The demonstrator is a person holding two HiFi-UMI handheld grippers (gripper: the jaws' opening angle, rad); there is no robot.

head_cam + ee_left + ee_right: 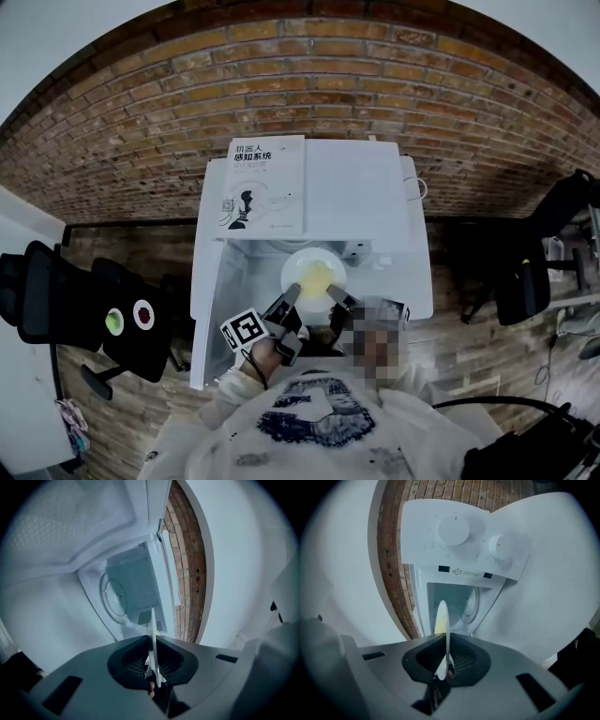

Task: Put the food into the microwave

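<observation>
A white plate (314, 274) with yellow food (316, 278) hangs level in front of the open white microwave (366, 202). My left gripper (292, 298) is shut on the plate's near-left rim, and my right gripper (336, 298) is shut on its near-right rim. In the left gripper view the plate (153, 634) shows edge-on between the jaws of the gripper (153, 660), with the glass turntable (115, 597) inside the cavity beyond. The right gripper view has the plate (443, 620) edge-on in the gripper (446, 660), before the opening.
The microwave door (208, 300) stands swung open to the left. A book (265, 183) lies on top of the microwave. Two knobs (453, 529) sit on the control panel at the right. Black chairs (84, 305) stand on both sides; a brick wall is behind.
</observation>
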